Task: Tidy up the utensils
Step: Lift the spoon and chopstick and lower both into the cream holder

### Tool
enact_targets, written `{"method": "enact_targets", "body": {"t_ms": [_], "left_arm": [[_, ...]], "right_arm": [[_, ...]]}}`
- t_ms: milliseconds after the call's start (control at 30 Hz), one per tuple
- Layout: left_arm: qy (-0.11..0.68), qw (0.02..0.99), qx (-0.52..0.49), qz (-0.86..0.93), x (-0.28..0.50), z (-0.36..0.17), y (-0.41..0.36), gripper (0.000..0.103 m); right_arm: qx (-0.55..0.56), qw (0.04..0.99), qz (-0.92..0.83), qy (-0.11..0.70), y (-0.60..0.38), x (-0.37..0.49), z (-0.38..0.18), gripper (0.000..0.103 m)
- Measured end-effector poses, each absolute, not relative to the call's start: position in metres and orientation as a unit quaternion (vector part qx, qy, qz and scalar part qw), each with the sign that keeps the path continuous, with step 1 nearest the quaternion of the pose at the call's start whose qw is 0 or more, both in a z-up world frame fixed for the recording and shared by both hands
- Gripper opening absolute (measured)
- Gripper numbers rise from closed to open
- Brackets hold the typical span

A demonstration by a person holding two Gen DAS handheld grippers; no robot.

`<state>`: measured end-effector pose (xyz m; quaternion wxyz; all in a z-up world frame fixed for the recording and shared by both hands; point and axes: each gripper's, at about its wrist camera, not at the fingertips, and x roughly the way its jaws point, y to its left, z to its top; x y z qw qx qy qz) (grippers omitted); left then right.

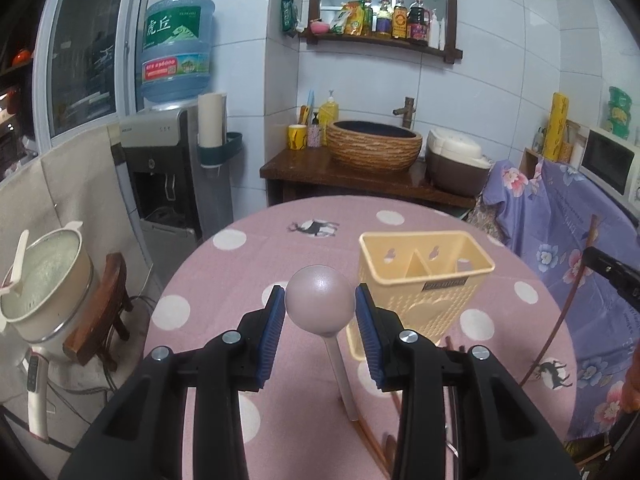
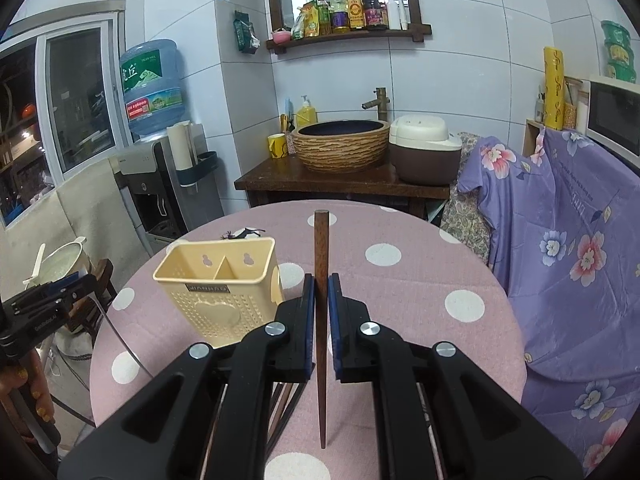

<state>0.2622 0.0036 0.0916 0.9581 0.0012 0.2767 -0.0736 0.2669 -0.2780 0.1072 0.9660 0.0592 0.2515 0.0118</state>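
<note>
In the left wrist view my left gripper (image 1: 320, 298) is shut on the round bowl of a pale pink spoon (image 1: 320, 300), whose handle hangs down toward the table. A cream plastic utensil holder (image 1: 424, 280) with two compartments stands just right of it on the pink dotted table (image 1: 224, 280). My right gripper (image 2: 321, 280) is shut on a dark brown chopstick (image 2: 321, 248) held upright, its thick end up. The holder (image 2: 218, 280) stands left of it. More brown utensils (image 2: 280, 400) lie on the table under the right gripper's fingers.
A water dispenser (image 1: 168, 176) and a white pot on a stool (image 1: 44, 280) stand left of the table. Behind it is a dark wooden counter with a woven basin (image 1: 374, 144) and a rice cooker (image 2: 424, 152). Purple floral cloth (image 2: 560, 240) covers the furniture at right.
</note>
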Motion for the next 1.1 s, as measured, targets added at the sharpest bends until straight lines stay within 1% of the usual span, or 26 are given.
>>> {"method": "enact_targets", "body": {"t_ms": [167,333,467,567,700,867,1100], "left_arm": [[0.245,0.966,-0.007,-0.086,0.274,0.136,-0.003,0.037],[0.212,0.971,-0.042,-0.099,0.292,0.181,-0.008,0.037],[0.197,0.974,-0.055,-0.097,0.308,0.198,-0.020,0.037],[0.197,0.975,-0.050,-0.090,0.321,0.196,-0.031,0.037],[0.210,0.974,-0.036,-0.077,0.337,0.174,-0.041,0.037],[0.234,0.969,-0.036,-0.069,0.349,0.136,-0.045,0.036],[0.254,0.965,-0.017,-0.066,0.349,0.100,-0.052,0.036]], "right_arm": [[0.068,0.971,0.029,0.226,-0.276,0.276,0.144,0.007],[0.090,0.982,0.048,0.161,-0.269,0.281,0.206,0.007],[0.104,0.986,0.053,0.118,-0.259,0.289,0.246,0.008],[0.113,0.987,0.051,0.103,-0.248,0.300,0.256,0.008],[0.118,0.986,0.047,0.110,-0.234,0.320,0.243,0.008],[0.114,0.984,0.031,0.134,-0.224,0.341,0.202,0.008],[0.113,0.978,0.023,0.176,-0.220,0.357,0.153,0.008]]}}
